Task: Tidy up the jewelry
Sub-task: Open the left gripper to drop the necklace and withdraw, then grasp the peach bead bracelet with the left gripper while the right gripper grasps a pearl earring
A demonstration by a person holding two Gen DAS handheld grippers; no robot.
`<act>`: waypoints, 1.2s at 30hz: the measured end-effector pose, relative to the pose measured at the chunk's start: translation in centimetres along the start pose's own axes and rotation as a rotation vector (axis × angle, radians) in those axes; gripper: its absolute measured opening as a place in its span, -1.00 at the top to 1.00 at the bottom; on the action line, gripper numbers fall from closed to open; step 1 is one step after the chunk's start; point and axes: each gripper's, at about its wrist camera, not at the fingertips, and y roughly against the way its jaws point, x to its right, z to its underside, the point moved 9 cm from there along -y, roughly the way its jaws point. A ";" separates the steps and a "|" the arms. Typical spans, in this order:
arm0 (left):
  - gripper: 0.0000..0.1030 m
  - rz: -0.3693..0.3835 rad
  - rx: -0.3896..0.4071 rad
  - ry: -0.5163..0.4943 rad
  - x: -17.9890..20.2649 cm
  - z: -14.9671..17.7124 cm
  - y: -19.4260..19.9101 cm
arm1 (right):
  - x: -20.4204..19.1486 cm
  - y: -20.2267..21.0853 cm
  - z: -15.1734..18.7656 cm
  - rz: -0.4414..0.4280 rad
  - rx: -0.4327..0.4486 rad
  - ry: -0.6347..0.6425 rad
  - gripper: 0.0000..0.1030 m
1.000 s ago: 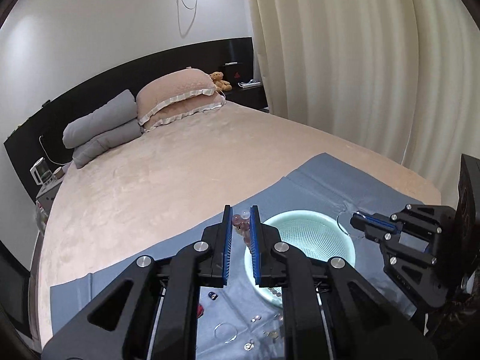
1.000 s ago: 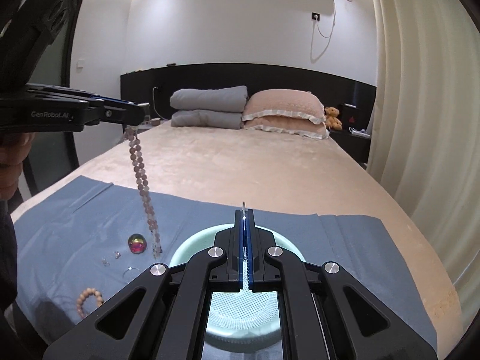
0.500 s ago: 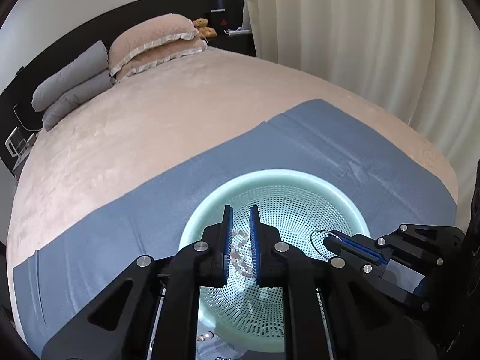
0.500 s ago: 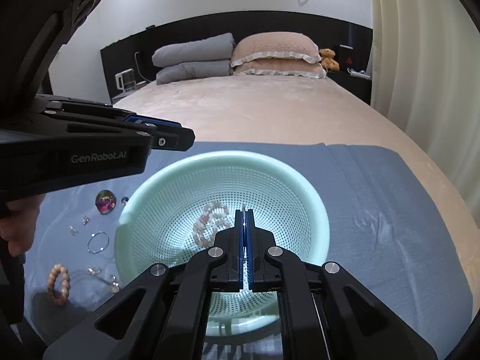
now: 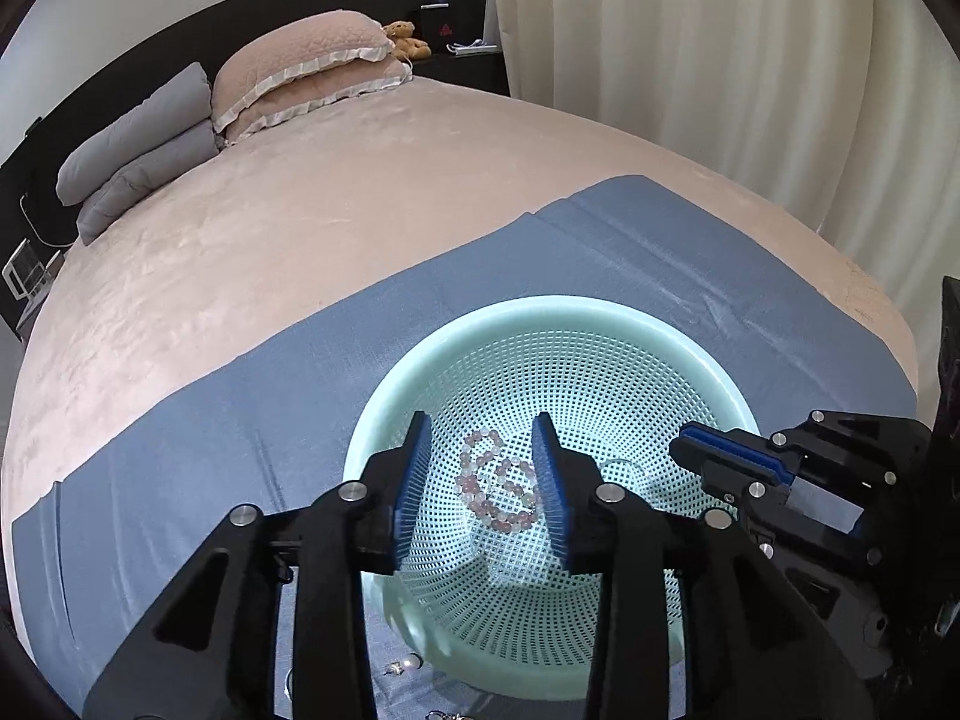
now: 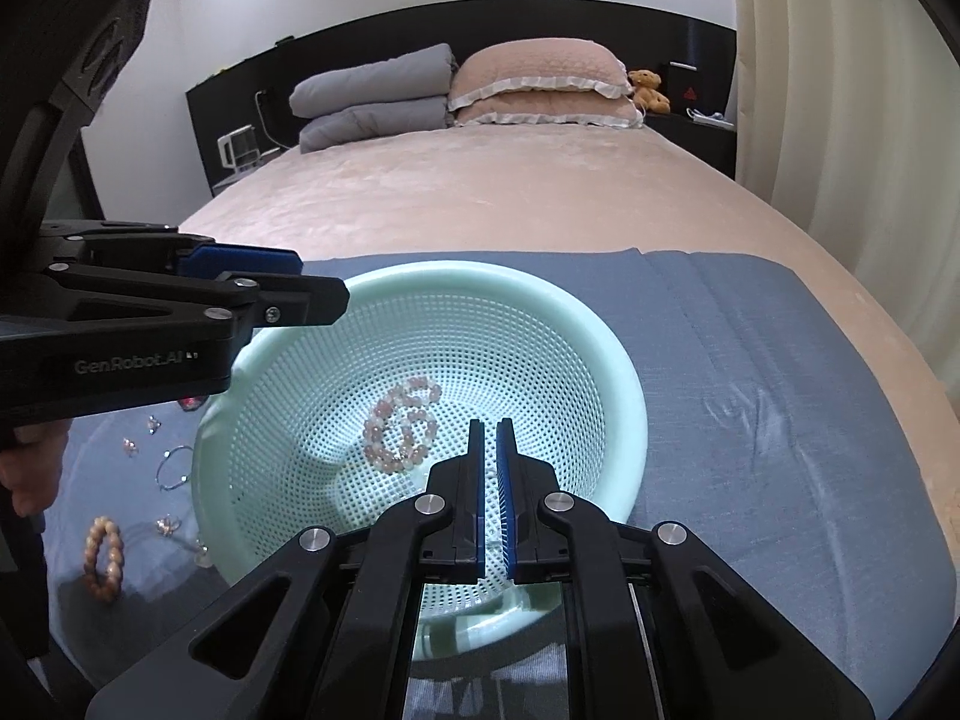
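A mint green perforated basket [image 5: 600,312] [image 6: 630,384] sits on a blue cloth on the bed. A pink bead necklace [image 5: 495,489] [image 6: 402,426] lies coiled on the basket's floor. My left gripper [image 5: 483,444] is open and empty above the basket, right over the necklace. It also shows in the right wrist view [image 6: 318,285]. My right gripper [image 6: 491,429] hangs over the basket's near side, jaws slightly apart with nothing seen between them. It also shows in the left wrist view [image 5: 690,450]. A thin silver ring [image 5: 618,468] lies in the basket near it.
Loose jewelry lies on the blue cloth [image 6: 780,420] left of the basket: a tan bead bracelet [image 6: 105,558], a thin hoop [image 6: 171,468], small earrings [image 6: 129,447] and a dark red bead [image 6: 191,403]. Pillows [image 6: 540,81] and curtains [image 5: 720,60] are beyond.
My left gripper carried the hanging pink necklace over the basket, lowered it in and opened, so it now lies coiled inside. My right gripper's jaws have parted slightly, and its thin ring lies in the basket.
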 end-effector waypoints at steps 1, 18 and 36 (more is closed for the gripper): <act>0.11 0.001 0.012 -0.008 -0.1 0.0 0.6 | -0.1 0.3 0.1 0.003 0.002 0.005 0.88; -0.88 -0.148 0.145 0.103 -9.0 10.9 10.7 | -11.0 7.9 1.8 -0.183 0.120 0.162 -0.53; -0.88 -0.163 -0.043 0.291 -10.1 27.2 5.7 | -11.5 2.1 9.9 -0.110 -0.101 -0.020 -0.85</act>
